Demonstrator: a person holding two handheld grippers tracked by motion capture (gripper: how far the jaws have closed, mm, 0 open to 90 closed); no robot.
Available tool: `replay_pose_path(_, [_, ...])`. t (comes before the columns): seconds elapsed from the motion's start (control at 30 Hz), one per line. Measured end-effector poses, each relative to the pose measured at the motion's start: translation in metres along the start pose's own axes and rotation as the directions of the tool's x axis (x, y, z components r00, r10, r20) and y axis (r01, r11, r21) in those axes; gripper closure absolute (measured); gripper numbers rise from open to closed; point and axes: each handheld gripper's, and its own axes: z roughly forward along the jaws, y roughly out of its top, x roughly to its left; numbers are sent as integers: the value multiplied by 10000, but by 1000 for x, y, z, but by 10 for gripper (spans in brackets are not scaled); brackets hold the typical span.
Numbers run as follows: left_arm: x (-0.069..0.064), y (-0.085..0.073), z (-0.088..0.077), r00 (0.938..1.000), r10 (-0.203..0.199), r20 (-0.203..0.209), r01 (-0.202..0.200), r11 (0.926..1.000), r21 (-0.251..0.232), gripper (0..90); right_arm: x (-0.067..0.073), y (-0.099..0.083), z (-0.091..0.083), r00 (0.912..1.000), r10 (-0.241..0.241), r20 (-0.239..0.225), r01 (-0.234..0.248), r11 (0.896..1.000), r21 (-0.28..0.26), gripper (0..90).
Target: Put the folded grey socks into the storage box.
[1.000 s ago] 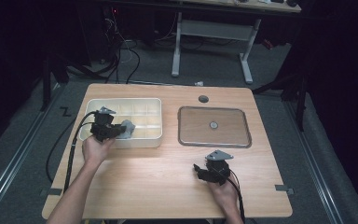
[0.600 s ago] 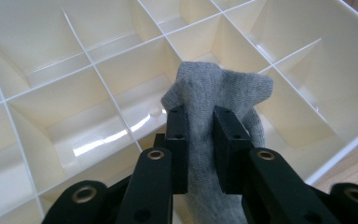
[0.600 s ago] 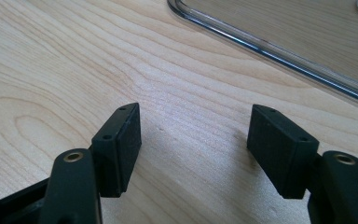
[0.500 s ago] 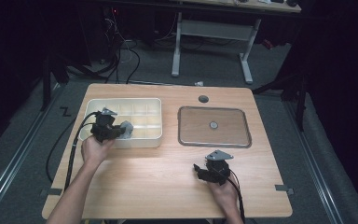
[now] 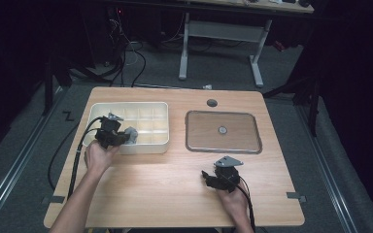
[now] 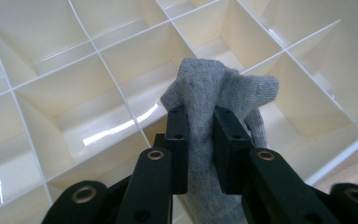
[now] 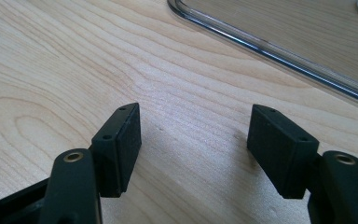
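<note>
My left gripper (image 6: 200, 116) is shut on a grey knitted sock (image 6: 214, 91), bunched between its pads and held over the cream divided box (image 6: 88, 112). In the high view the left gripper (image 5: 121, 136) sits at the box's (image 5: 145, 145) near left part with the sock (image 5: 131, 134) at its tip. My right gripper (image 7: 193, 140) is open with nothing between its pads, just above bare wood. In the high view the right gripper (image 5: 212, 178) rests low over the table's near right part, pointing left.
A clear flat lid with a round knob (image 5: 222, 130) lies right of the box; its rim (image 7: 270, 51) crosses the top of the right gripper view. A round cable hole (image 5: 212, 103) is near the far edge. Cables trail off the table's left side.
</note>
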Motion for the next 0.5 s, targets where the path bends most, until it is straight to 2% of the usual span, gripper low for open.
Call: replay_pose_path(0.5, [3, 0, 3, 9991, -358, 225, 350, 9988, 338, 775, 0, 0, 0, 10000, 0, 1, 0, 10000, 0, 353])
